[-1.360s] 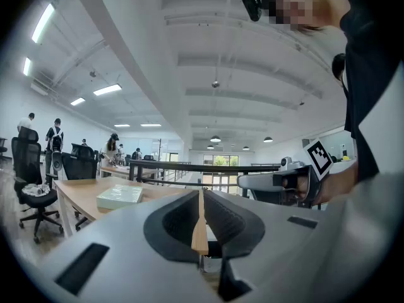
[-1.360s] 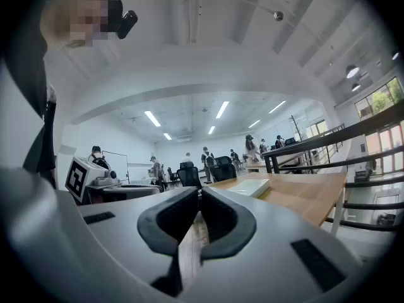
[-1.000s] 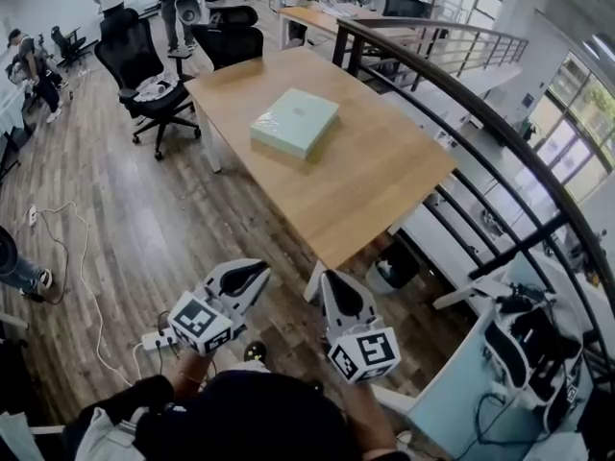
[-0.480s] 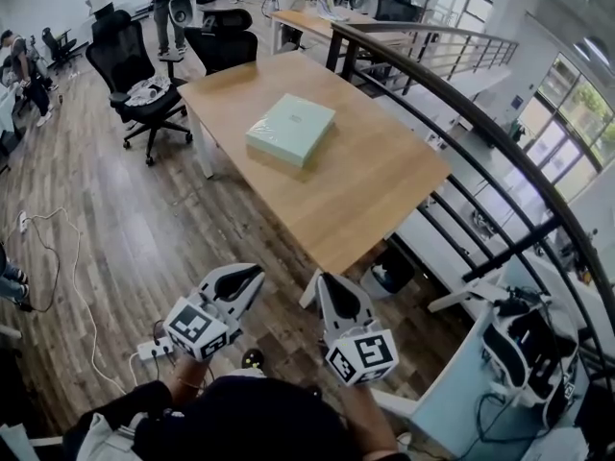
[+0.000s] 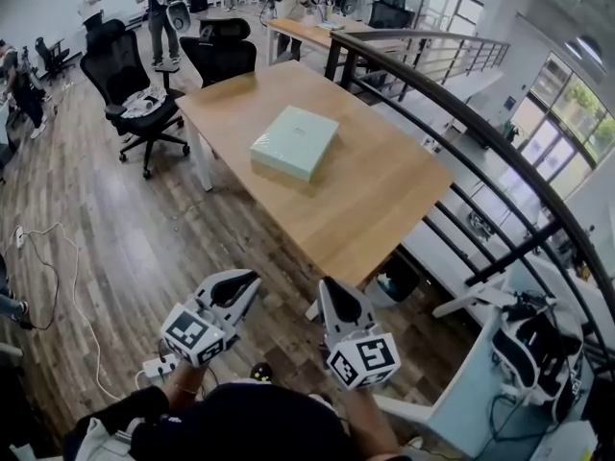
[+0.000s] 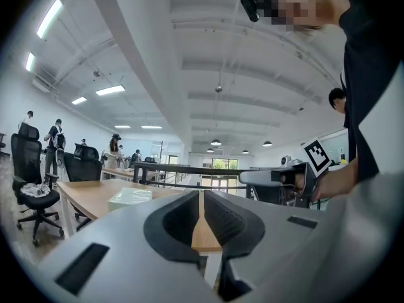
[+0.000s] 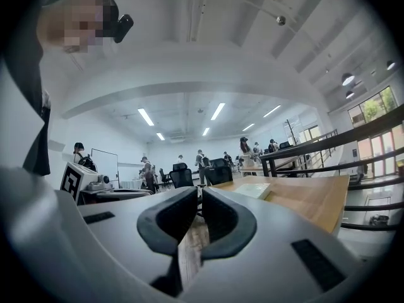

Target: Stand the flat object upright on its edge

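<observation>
While the left gripper (image 5: 248, 281) and the right gripper (image 5: 328, 288) are held side by side above the wood floor (image 5: 115, 248), short of the table's near corner, the flat pale-green box (image 5: 295, 142) lies on its broad face on the wooden table (image 5: 375, 200). It sits in the far half of the tabletop, clear of every edge and well apart from both grippers. Each gripper's jaws are pressed together with nothing between them. A black railing (image 5: 452, 94) runs along the table's right edge, and black office chairs (image 5: 125, 75) stand past its far left corner.
</observation>
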A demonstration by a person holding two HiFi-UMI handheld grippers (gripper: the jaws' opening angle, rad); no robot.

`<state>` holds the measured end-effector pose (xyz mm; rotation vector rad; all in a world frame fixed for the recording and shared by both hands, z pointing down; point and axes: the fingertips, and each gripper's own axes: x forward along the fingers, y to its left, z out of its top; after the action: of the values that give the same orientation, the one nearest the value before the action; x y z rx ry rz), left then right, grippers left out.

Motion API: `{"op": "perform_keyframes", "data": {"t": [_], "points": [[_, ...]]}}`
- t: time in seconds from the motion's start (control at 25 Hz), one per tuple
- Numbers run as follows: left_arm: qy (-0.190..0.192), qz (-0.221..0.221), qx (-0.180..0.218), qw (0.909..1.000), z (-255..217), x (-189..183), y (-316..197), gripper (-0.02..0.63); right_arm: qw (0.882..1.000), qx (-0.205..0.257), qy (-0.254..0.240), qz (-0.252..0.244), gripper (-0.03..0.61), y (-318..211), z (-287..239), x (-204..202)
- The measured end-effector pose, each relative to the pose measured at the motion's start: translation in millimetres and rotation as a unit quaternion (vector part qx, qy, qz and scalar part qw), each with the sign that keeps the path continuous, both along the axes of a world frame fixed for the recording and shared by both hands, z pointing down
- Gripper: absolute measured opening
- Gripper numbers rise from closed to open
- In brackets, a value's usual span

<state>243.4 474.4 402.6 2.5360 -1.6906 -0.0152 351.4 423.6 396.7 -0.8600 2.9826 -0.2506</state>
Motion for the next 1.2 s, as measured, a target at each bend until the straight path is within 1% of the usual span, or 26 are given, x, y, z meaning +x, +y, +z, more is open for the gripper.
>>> {"op": "perform_keyframes", "data": {"t": [0.2,0.32,0.44,0.68,0.84,0.96,1.08,1.2], "points": [[-0.009,0.013,0.009,0.9998,-1,-26,-2,0.035,1.000,-0.006,-0.002,0.012,0.032,0,0,-22],[-0.008,0.018,0.003,0.9998,-2,-35,-1,0.035,1.000,-0.008,0.000,0.020,0.032,3,-1,-29],[-0.002,0.019,0.003,0.9998,-3,-41,-2,0.035,1.000,-0.001,0.003,0.025,0.032,3,-3,-33],[0.009,0.041,0.000,0.9991,6,-29,-16,0.035,0.999,0.004,0.013,0.047,0.032,-2,0,-20],[0.005,0.058,-0.003,0.9983,10,-17,-27,0.035,0.998,0.004,0.013,0.058,0.032,-13,0,-8],[-0.004,0.055,-0.002,0.9985,10,-20,-39,0.035,0.998,0.000,0.006,0.056,0.032,-27,2,-10],[-0.016,0.043,-0.003,0.9989,4,-27,-55,0.035,0.999,-0.002,-0.004,0.050,0.032,-47,3,-16],[-0.019,0.030,-0.007,0.9993,5,-36,-72,0.035,0.999,-0.003,-0.012,0.039,0.032,-70,3,-24]]}}
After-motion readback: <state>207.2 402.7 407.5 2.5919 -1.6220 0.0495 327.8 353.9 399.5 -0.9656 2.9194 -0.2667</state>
